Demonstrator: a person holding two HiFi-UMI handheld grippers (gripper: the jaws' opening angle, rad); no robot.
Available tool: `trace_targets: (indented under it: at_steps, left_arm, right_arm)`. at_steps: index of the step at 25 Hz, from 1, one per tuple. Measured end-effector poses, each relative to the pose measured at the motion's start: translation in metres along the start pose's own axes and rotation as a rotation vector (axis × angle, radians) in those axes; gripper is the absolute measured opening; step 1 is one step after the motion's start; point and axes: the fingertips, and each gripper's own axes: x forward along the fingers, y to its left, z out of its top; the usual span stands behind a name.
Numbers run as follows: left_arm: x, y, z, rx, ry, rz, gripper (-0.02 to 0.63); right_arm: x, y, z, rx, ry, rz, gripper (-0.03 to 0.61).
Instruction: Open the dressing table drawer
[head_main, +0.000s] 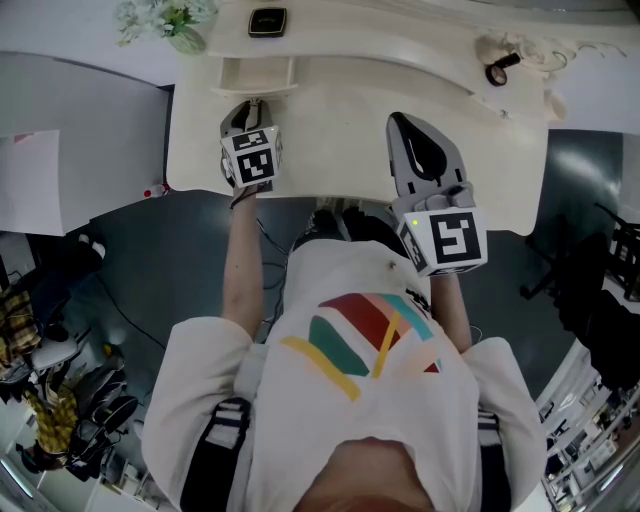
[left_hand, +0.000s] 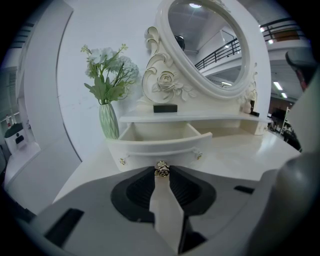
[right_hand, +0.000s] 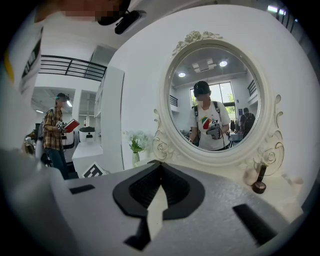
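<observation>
The small drawer (left_hand: 160, 145) of the white dressing table (head_main: 330, 160) stands pulled out, and its inside looks empty. In the head view the drawer (head_main: 255, 75) juts from under the low shelf at the table's back left. My left gripper (left_hand: 161, 173) is shut on the drawer's gold rose knob (left_hand: 161, 169), which sits right at its tips. From above, the left gripper (head_main: 255, 105) points at the drawer front. My right gripper (head_main: 398, 122) hovers over the table's middle, right of the drawer. Its jaws (right_hand: 160, 165) meet at the tips with nothing between them.
A green vase of white flowers (left_hand: 108, 120) stands left of the drawer. The oval mirror (right_hand: 215, 97) rises behind the shelf, which carries a small black box (left_hand: 165, 108). A dark little bottle (right_hand: 259, 182) stands at the table's right. A person with a red book (right_hand: 52, 135) stands far left.
</observation>
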Motion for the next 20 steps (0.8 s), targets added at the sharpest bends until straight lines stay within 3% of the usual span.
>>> trace_targets:
  at_steps: [10,13,20]
  left_arm:
    - [-0.002,-0.004,0.001,-0.012,-0.007,-0.007,0.092]
    - [-0.006,-0.006,0.008,-0.049,-0.014,-0.019,0.127]
    - [-0.022,0.003,0.023,-0.043,-0.062,0.017,0.129]
  right_arm:
    - [0.0,0.0,0.0,-0.001,0.001,0.001,0.0]
    - [0.001,0.001,0.001,-0.001,-0.002,0.006,0.0]
    - [0.004,0.0,0.006,0.004,-0.024,0.007,0.0]
